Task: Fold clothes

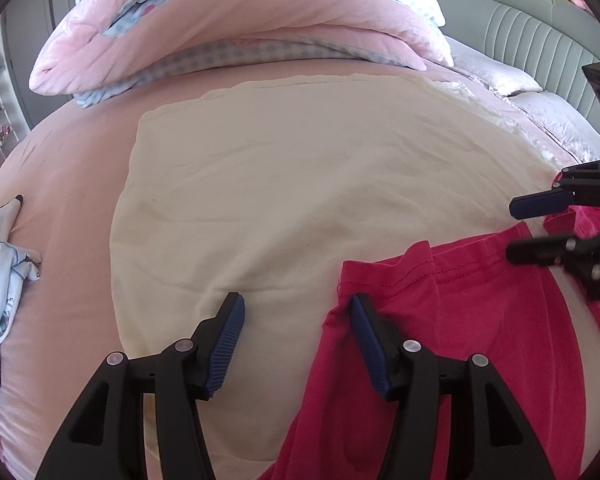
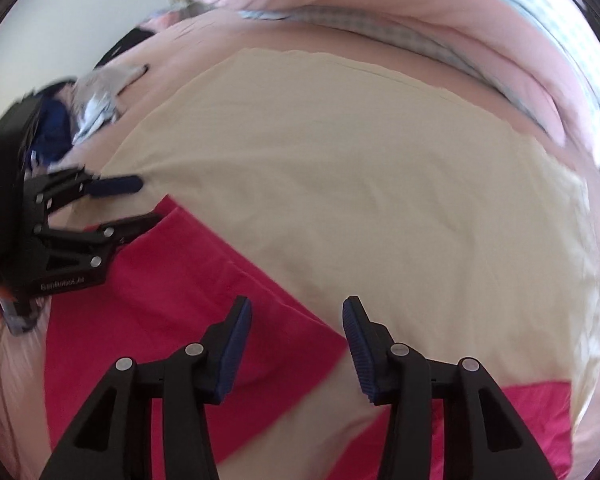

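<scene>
The pink garment (image 1: 440,320) lies lower right of frame over a cream cloth (image 1: 280,180); I judge it light, limp and slippery, best pinched at the stitched hem. My left gripper (image 1: 298,344) gapes at its edge, the right gripper (image 2: 296,344) hangs half-open, both empty. Its lower part is cut off; the right view is blurred

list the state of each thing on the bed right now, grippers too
cream garment: spread flat on the bed
pink garment: lying partly over the cream garment's near edge, creased
folded quilt: stacked at the far side
left gripper: open, nothing held
right gripper: open, nothing held
</scene>
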